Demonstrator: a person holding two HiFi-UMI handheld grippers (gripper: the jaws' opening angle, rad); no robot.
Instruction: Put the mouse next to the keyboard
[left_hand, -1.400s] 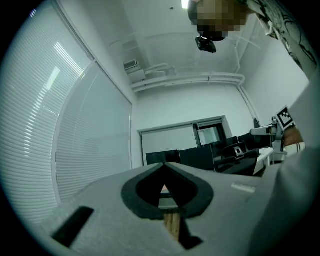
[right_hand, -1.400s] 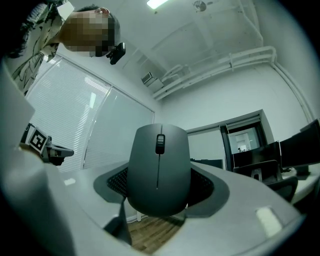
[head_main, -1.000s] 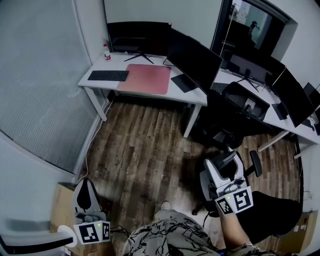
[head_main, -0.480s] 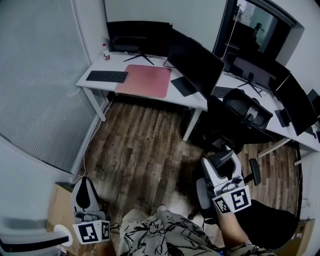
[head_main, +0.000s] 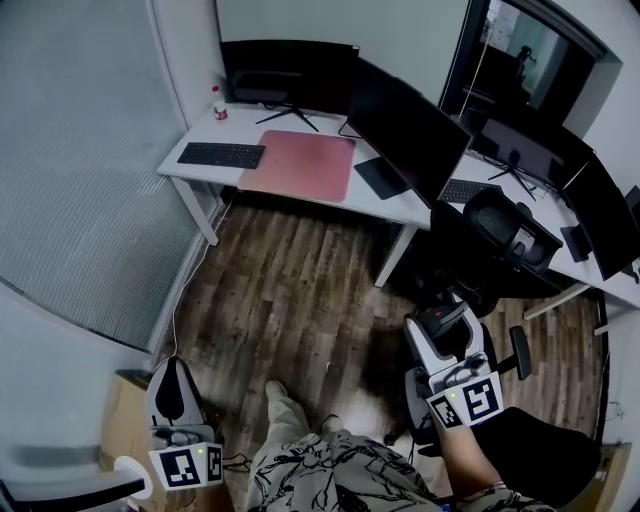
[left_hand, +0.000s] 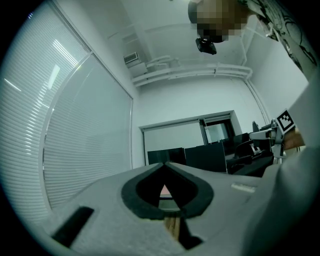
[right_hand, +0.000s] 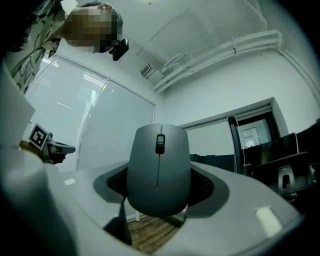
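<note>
In the head view the item (head_main: 219, 108) at the back corner of the desk (head_main: 395, 205) is too small to identify and the second desk (head_main: 600, 282) runs off the right edge, while in the right gripper view the mouse (right_hand: 158, 167) covers the gap between the right gripper's (right_hand: 158, 182) jaws.

A keyboard (head_main: 221, 155) is seen at the left of the far table (head_main: 190, 172), with a mat (head_main: 300, 165) just to its right and a monitor (head_main: 285, 72) behind. The mouse (right_hand: 158, 170) is held between the right gripper's (head_main: 446, 332) jaws, well apart from the table, above the floor (head_main: 290, 290).
</note>
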